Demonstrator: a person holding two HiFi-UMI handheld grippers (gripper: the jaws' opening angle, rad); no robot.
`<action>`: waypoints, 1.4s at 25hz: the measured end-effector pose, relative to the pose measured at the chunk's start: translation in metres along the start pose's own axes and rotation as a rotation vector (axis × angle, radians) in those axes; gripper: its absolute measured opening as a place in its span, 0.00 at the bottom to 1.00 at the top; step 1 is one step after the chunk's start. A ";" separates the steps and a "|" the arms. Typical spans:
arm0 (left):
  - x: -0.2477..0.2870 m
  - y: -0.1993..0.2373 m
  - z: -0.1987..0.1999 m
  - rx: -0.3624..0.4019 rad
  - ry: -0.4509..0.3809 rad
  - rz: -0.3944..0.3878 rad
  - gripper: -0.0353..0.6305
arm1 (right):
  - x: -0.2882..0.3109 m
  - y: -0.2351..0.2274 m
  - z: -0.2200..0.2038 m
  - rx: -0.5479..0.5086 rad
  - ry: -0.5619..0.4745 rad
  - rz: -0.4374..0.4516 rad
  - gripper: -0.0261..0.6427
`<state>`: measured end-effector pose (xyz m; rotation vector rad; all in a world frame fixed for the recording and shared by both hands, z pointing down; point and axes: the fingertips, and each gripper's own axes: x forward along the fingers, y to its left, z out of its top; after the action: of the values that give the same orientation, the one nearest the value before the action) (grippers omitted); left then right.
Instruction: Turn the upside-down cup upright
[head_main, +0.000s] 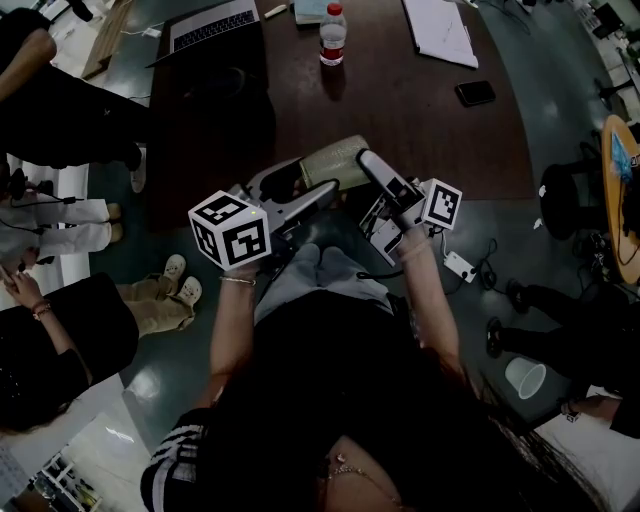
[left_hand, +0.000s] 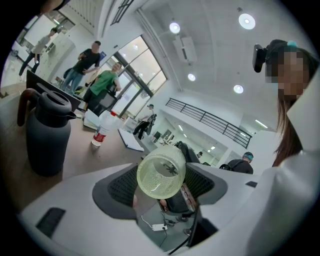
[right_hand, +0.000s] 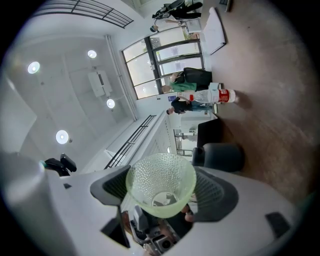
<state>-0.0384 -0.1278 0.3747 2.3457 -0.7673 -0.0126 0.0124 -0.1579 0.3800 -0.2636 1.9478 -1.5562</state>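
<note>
Left tool (left_hand: 161, 184), right tool (right_hand: 163, 194) both clamp cup (right_hand: 160, 177); brown table (head_main: 410, 110) holds bottle (head_main: 333, 35), laptop (head_main: 213, 25).

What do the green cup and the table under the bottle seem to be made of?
Cup: pale green and see-through, its wall covered in small raised bumps, with a slight gloss. This suggests glass or clear plastic; the look does not settle which.
Table: dark brown with a dull sheen and a faint grain, so probably wood or wood veneer.
</note>
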 end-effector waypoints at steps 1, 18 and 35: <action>0.000 0.000 0.000 0.001 0.000 0.000 0.52 | 0.000 0.000 0.000 0.000 -0.001 0.001 0.60; -0.004 0.002 0.000 -0.026 -0.020 -0.002 0.52 | 0.001 0.000 -0.004 -0.008 0.009 0.015 0.60; -0.005 0.004 0.004 -0.043 -0.050 0.010 0.51 | -0.004 -0.007 -0.011 0.015 0.041 0.012 0.60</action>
<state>-0.0455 -0.1301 0.3731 2.3089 -0.7957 -0.0833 0.0077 -0.1484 0.3887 -0.2150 1.9651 -1.5790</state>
